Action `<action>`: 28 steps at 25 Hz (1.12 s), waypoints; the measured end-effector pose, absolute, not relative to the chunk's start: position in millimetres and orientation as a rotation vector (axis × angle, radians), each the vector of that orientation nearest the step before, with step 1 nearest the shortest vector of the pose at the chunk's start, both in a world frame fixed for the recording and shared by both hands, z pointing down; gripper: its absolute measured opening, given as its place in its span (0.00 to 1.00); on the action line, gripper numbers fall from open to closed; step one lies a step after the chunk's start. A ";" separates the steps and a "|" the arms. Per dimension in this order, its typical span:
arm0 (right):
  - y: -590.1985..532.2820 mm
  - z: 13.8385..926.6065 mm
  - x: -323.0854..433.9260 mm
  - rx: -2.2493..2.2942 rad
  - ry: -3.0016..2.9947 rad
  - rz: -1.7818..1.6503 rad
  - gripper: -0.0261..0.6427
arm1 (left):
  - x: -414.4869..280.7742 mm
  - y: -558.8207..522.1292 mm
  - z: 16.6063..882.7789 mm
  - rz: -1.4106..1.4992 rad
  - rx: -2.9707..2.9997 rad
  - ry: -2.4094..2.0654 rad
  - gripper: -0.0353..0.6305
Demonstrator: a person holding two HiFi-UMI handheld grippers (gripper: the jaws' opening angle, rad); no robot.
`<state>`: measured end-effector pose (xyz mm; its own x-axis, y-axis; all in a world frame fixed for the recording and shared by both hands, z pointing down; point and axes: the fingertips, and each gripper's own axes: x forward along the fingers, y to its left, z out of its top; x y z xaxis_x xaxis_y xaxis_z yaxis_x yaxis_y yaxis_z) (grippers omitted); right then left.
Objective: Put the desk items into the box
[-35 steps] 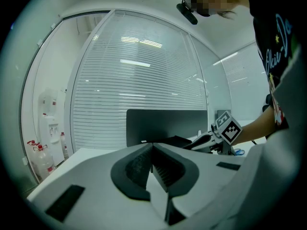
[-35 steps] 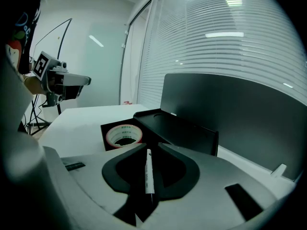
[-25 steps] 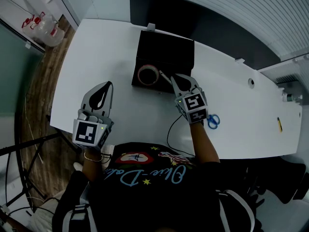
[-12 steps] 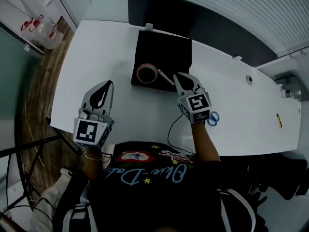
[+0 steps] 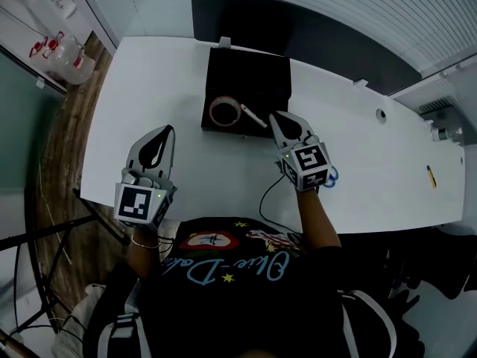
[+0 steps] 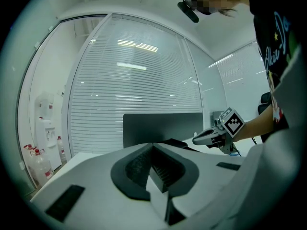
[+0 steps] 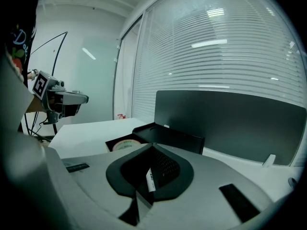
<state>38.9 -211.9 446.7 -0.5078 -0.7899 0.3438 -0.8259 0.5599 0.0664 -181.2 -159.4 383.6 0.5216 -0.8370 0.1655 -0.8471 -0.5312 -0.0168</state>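
1. Head view: my left tongs [image 5: 165, 130] are clenched over the near-left part of the white desk [image 5: 164, 73], with nothing in them. My right tongs [image 5: 276, 116] are clenched too, their tips near the front right corner of the black box [image 5: 257, 77]. A tape roll [image 5: 223, 112] lies in the box, with a pale pen [image 5: 253, 116] just beside it. Blue scissors [image 5: 333, 174] peek out beside the right marker cube.
2. Left gripper view: the jaws meet at the tips and nothing is gripped between them.
3. Right gripper view: the pads are pressed together. A thin pale strip [image 7: 150, 180] shows in the seam, and I cannot tell what it is. The open box stands just beyond.
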 end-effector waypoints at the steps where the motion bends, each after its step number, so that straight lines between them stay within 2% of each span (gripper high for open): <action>1: -210.8 445.2 39.1 1.329 -2.465 0.150 0.04 | -180.9 -158.7 383.1 0.235 2.685 -1.483 0.05; 28: -164.3 411.8 55.8 1.504 -2.542 0.180 0.04 | -165.2 -126.8 376.7 0.263 2.780 -1.381 0.05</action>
<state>55.8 -164.3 411.8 -0.4709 -0.8550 0.2171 -0.8771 0.4801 -0.0117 -165.2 -126.8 376.7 0.5926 -0.7890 0.1621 -0.7934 -0.6065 -0.0512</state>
